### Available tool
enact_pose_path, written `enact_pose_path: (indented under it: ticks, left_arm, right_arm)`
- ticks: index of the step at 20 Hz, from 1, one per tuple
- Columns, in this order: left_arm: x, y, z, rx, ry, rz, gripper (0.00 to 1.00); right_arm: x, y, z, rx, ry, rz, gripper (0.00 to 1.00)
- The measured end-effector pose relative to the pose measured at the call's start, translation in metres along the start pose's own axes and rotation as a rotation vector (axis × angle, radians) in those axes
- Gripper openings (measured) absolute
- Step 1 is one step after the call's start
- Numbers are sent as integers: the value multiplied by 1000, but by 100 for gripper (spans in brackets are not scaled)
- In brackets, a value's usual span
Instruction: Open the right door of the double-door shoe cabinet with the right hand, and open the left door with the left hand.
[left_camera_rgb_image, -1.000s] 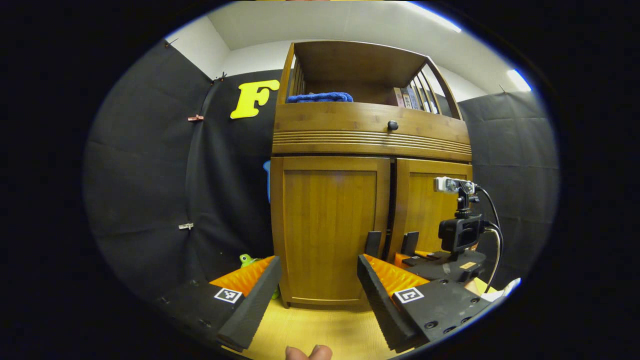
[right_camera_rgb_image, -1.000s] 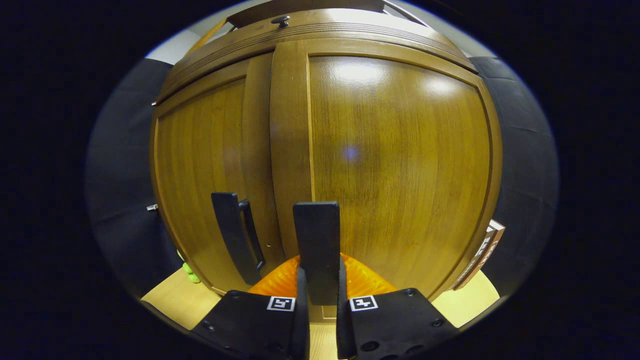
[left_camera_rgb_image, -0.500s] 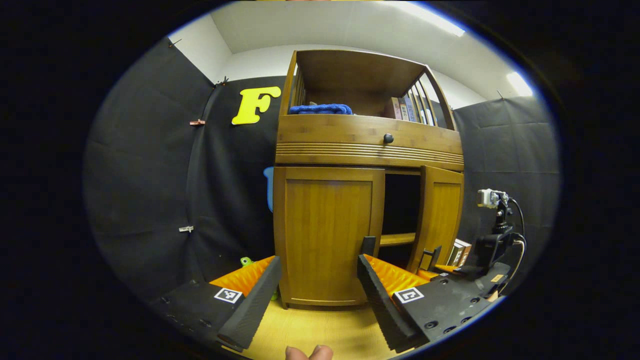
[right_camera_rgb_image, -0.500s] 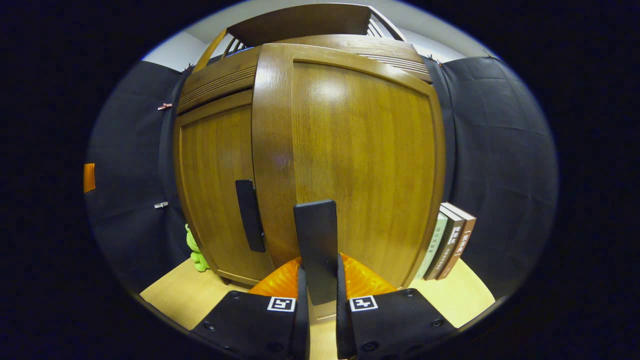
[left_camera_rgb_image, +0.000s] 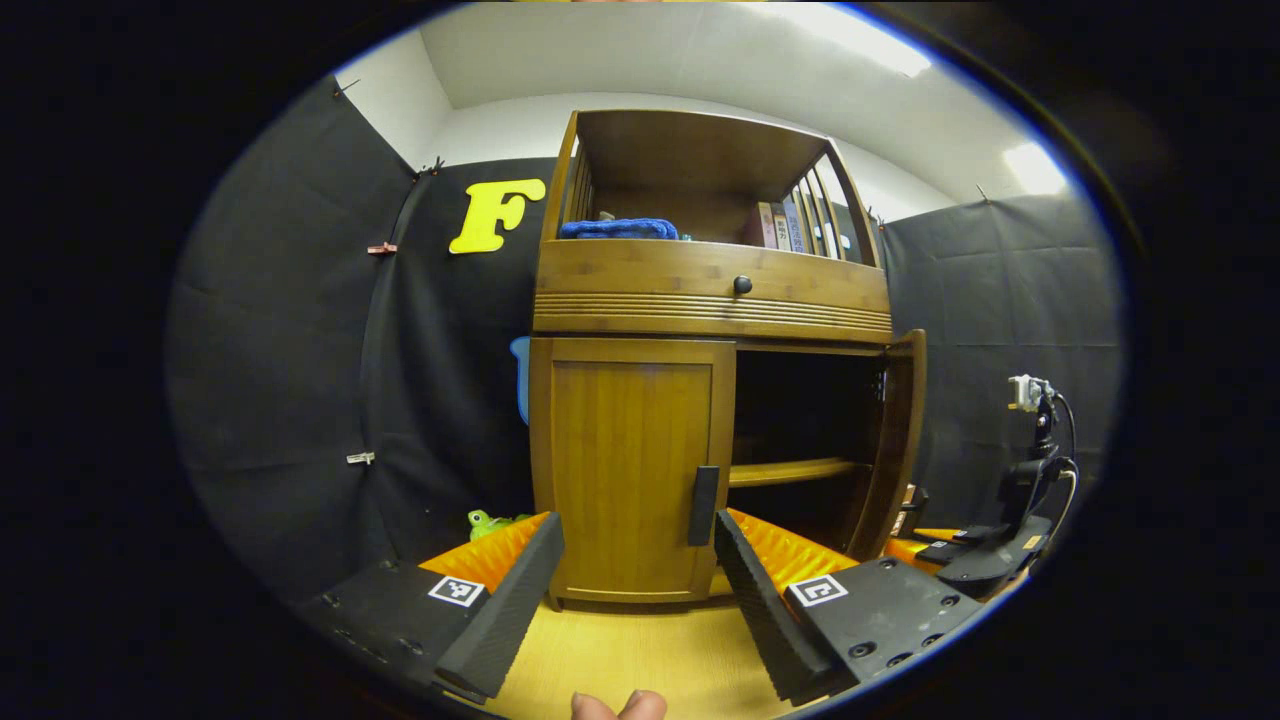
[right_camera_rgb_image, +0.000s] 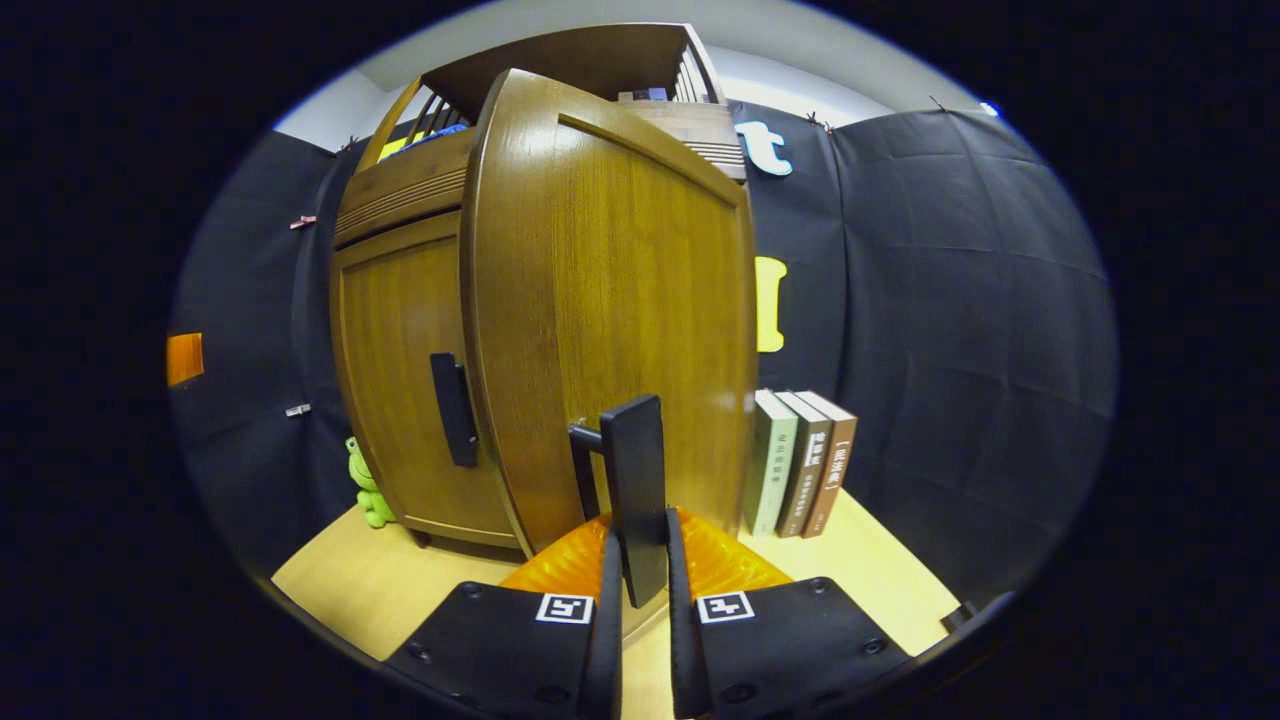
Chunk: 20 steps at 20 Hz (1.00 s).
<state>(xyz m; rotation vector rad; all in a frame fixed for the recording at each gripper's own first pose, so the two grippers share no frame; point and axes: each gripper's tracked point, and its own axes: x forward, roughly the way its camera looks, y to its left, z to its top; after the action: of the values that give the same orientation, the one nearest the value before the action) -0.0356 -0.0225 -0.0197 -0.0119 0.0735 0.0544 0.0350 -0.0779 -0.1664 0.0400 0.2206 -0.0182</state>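
The shoe cabinet (left_camera_rgb_image: 700, 300) stands on the wooden floor (left_camera_rgb_image: 640, 650) against the booth wall. Its right door (right_camera_rgb_image: 610, 300) is swung wide, baring a dark inside with a shelf (left_camera_rgb_image: 790, 470); the left door (left_camera_rgb_image: 630, 460) is flush. Three books (right_camera_rgb_image: 800, 460) stand just beside the open door's far edge, and a green toy (right_camera_rgb_image: 370, 490) sits by the cabinet's left corner. The right gripper (right_camera_rgb_image: 640, 540) is pinched on the right door's handle (right_camera_rgb_image: 635, 480). The left gripper (left_camera_rgb_image: 635, 560) hangs spread before the left door's handle (left_camera_rgb_image: 703, 505), apart from it, bare floor between.
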Motion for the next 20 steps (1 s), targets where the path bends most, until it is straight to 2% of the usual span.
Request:
enact_pose_path:
  ticks: [1, 2, 3, 5, 6, 9, 10, 11, 12, 14, 15, 17, 20]
  left_arm:
    - [-2, -3, 0, -1, -1, -6, 92]
    - [-3, -5, -1, -2, 1, -12, 95]
    - [-3, -8, -1, -4, 3, -20, 92]
    - [-2, -17, 0, -5, 6, -34, 92]
    - [-1, -21, 1, -4, 3, -39, 95]
    - [5, -35, 3, -12, 4, -46, 92]
    - [8, -40, 2, -18, 10, -45, 95]
    - [11, -45, 3, -21, 12, -45, 95]
    - [14, -50, 3, -20, 15, -47, 92]
    - [23, -59, 3, -20, 18, -48, 95]
    - [27, -63, 4, -23, 20, -45, 92]
    - [36, -69, 3, -25, 26, -43, 95]
    - [48, -76, 1, -8, 29, -37, 92]
  right_arm:
    - [-5, -10, 4, -6, -12, -13, 20]
    - [-9, -19, 9, -6, -22, -21, 20]
    - [-11, -28, 15, -5, -33, -23, 23]
    - [-16, -44, 22, -6, -33, -11, 23]
    - [-18, -52, 24, -5, -31, -3, 19]
    - [-22, -85, 29, -20, -33, -15, 24]
    - [-23, -94, 30, -11, -27, -12, 26]
    - [-23, -102, 31, 0, -28, -4, 10]
    - [-24, -110, 32, 3, -25, 3, 17]
    - [-24, -127, 33, -4, -22, 8, 17]
    - [-24, -132, 33, 1, -16, 18, 17]
    - [-22, -138, 33, 23, -6, 34, 17]
    - [-22, -145, 35, 36, 3, 49, 17]
